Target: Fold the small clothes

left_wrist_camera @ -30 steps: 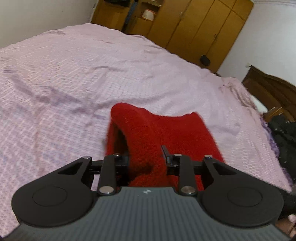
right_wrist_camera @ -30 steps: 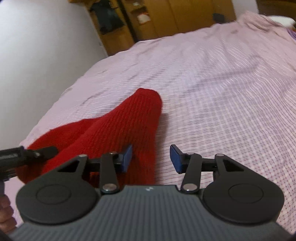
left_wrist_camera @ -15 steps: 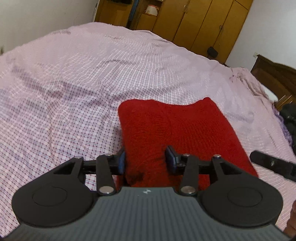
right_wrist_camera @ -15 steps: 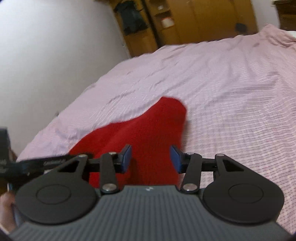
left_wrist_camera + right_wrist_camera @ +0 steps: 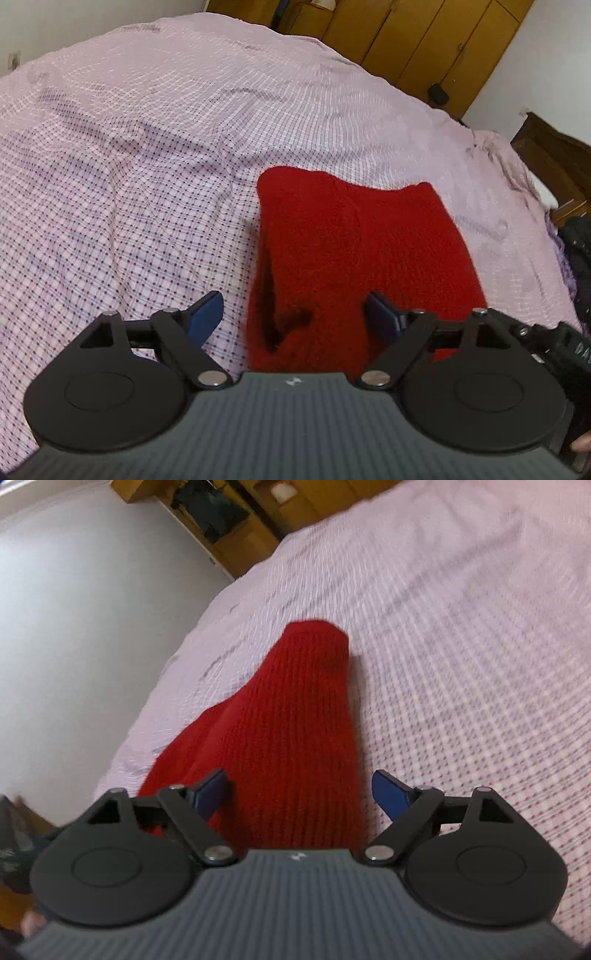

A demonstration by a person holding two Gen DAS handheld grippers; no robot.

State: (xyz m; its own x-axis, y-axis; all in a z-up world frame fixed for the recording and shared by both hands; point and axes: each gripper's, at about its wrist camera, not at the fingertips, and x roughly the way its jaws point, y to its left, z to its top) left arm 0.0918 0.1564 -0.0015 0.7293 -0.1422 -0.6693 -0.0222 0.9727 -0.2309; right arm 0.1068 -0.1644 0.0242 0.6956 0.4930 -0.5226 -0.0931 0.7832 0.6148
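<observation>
Pink checked bedspread, wooden wardrobes, white walls

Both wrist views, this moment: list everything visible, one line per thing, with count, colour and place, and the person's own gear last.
knit garment: one, red, folded flat on the bed, near edge between both grippers' fingers.
bedspread: one, pink checked, covering the bed.
wardrobe: one, brown wood, behind the bed.
headboard: one, dark wood, far right.
dark clothes: a pile, black, right edge.
wall: white, left of the bed.
left gripper: one, black with blue pads, jaws opening, clear of the garment.
right gripper: one, same build, jaws opening, nothing pinched.
</observation>
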